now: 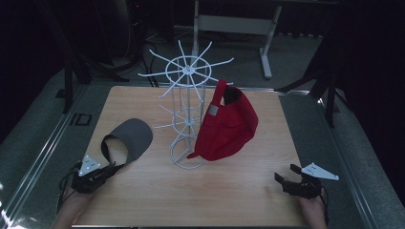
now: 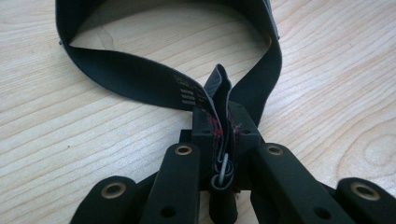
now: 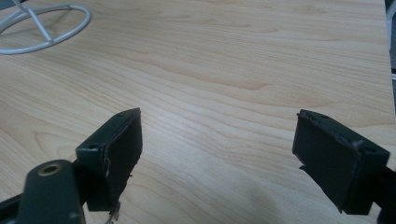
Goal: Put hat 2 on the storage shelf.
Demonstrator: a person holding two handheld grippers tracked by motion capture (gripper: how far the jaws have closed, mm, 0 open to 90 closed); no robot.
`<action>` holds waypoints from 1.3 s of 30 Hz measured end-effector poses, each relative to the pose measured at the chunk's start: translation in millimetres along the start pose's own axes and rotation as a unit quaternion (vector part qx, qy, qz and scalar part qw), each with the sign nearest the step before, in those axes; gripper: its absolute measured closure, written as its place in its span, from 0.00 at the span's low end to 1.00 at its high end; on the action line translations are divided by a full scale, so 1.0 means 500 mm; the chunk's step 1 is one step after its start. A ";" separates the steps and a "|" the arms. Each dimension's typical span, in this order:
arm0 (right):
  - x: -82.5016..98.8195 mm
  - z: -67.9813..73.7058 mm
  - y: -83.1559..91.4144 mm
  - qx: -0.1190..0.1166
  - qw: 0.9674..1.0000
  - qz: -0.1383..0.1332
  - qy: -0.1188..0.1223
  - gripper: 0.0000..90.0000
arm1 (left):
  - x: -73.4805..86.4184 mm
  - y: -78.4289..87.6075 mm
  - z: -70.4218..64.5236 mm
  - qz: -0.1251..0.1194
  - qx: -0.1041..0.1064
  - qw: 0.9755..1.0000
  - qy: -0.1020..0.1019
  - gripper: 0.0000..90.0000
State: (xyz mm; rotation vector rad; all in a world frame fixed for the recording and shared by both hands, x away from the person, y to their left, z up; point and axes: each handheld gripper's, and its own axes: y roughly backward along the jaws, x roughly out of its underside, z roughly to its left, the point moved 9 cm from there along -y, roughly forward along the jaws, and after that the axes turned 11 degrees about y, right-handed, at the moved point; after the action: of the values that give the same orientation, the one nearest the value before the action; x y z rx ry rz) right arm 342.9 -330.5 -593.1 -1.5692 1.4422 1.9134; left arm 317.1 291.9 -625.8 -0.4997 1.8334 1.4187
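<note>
At the table's near left, the left hand-held gripper [image 2: 223,135] pinches the grey visor's strap [image 2: 140,79] (visor brim cut off above).

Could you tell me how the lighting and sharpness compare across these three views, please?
High view: dim, with a dark background, though the red cap and white wire rack read clearly. Left gripper view: bright and even; the dark visor's strap is sharp where the left tongs pinch it. Right gripper view: well lit, wood grain crisp, open right tongs slightly soft.
</note>
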 end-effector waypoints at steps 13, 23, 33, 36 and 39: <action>-0.004 0.000 0.001 -0.004 1.000 -0.005 -0.005 0.18 | -0.056 0.051 -0.021 -0.066 0.049 0.996 -0.014 0.95; 0.012 -0.013 -0.004 0.028 1.000 0.002 -0.011 0.18 | -0.126 0.097 -0.050 -0.124 0.075 0.989 -0.025 0.95; 0.023 -0.058 0.011 0.126 0.991 0.011 -0.035 0.18 | -0.197 0.144 -0.080 -0.165 0.089 0.981 -0.042 0.95; 0.022 -0.057 0.013 0.114 0.993 0.000 -0.041 0.18 | -0.221 0.160 -0.085 -0.180 0.096 0.978 -0.047 0.95; 0.019 -0.052 0.012 0.102 0.994 -0.009 -0.038 0.18 | -0.241 0.174 -0.093 -0.193 0.104 0.974 -0.060 0.95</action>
State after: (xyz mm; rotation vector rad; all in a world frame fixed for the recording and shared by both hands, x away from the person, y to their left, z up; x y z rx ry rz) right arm 350.1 -357.6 -595.9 -1.3976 1.5318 1.7341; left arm 318.8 258.4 -473.8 -0.6100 1.6554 0.9635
